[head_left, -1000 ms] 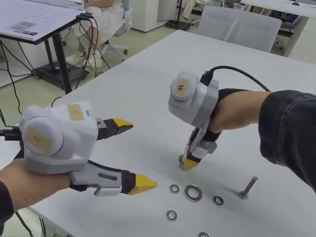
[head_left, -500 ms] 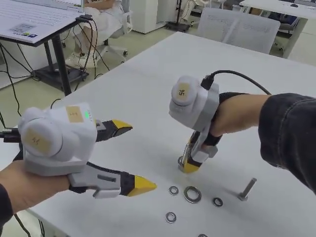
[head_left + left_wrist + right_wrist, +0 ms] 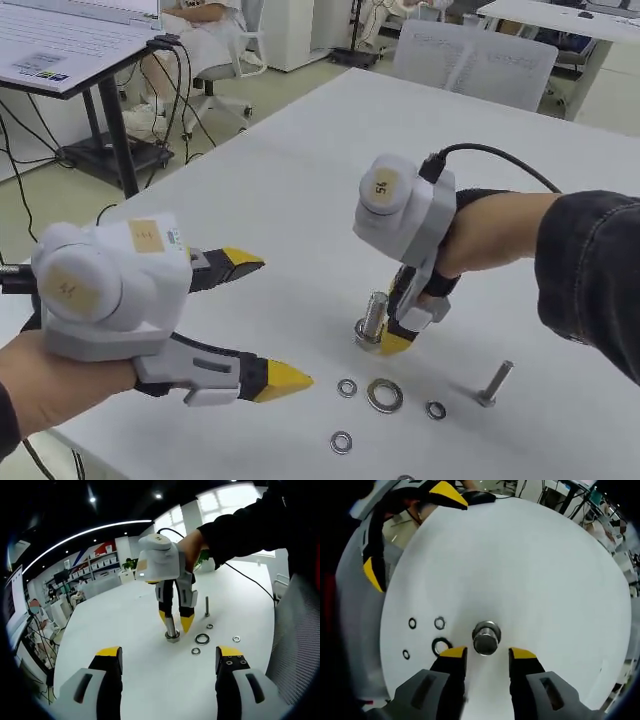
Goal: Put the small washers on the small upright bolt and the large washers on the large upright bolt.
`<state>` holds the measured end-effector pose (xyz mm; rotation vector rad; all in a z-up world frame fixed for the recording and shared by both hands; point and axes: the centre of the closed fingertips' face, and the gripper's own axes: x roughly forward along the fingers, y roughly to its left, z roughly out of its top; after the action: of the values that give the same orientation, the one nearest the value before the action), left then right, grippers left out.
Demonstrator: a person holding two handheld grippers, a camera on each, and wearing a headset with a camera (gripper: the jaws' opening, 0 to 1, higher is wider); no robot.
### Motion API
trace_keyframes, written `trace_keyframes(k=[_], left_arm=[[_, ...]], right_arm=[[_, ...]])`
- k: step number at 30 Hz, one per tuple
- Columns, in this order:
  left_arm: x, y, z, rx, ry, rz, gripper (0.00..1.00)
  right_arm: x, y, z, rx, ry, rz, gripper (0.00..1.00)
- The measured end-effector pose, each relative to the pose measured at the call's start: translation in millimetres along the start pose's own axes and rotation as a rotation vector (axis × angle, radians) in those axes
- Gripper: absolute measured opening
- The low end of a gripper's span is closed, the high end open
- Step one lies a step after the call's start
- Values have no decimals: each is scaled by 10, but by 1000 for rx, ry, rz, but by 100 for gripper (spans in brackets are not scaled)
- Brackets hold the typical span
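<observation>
So the big bolt (image 3: 372, 315) stands upright, right gripper (image 3: 488, 654) jaws loosely parted around it, so I'd pull straight up without bumping it; left gripper (image 3: 268, 319) is wide open.

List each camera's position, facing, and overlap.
Head view: on the headset, looking forward and down at the table; shows left gripper, right gripper, right hand, sleeve.
Left gripper view: on the left gripper, facing across the table at the right gripper; own open jaws below.
Right gripper view: on the right gripper, looking down onto the large bolt; own open jaws below.
Shared: all three see the large bolt and large washer.
</observation>
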<state>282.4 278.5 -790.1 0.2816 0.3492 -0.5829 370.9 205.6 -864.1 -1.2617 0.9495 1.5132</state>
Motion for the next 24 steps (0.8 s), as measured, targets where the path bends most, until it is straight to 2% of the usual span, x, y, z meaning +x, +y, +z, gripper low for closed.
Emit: trace_keyframes(k=[10,24], left_arm=[[9,-10,6,1,-1,-2,76],[1,-34,-5,2,9,-4,76]], right_arm=[[-68,14,-73,23,-11,-9,34],[-142,175,-120,22,-28,-24,35]])
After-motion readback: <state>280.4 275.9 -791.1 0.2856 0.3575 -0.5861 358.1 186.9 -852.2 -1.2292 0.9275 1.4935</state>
